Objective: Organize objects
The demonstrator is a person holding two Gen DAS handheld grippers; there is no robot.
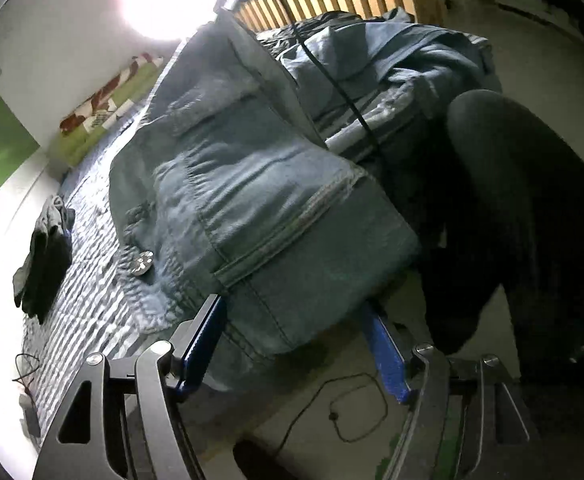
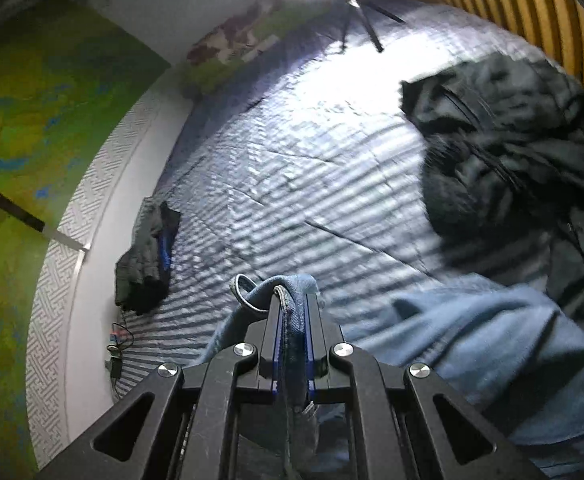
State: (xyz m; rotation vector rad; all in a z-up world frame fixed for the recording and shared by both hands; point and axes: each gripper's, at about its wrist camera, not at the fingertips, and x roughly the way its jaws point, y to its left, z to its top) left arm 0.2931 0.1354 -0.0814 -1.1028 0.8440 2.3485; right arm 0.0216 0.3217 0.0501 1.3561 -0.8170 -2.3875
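The jeans (image 1: 227, 184) lie spread across the striped bed cover (image 2: 292, 152), the lower edge hanging over the side of the bed toward the floor. The right gripper (image 2: 292, 320) has its jaws narrow and clamped on a denim edge by a belt loop. The left gripper (image 1: 292, 340) stands with jaws wide, one blue pad each side of the hanging denim edge, neither visibly pressing it. Judged step: taking a second hold to fold or lift the garment. Recommended: push the left jaws further over the edge before closing, catch all the layers, and hold the right grip firm. A folded dark garment (image 2: 145, 256) lies well apart near the wall.
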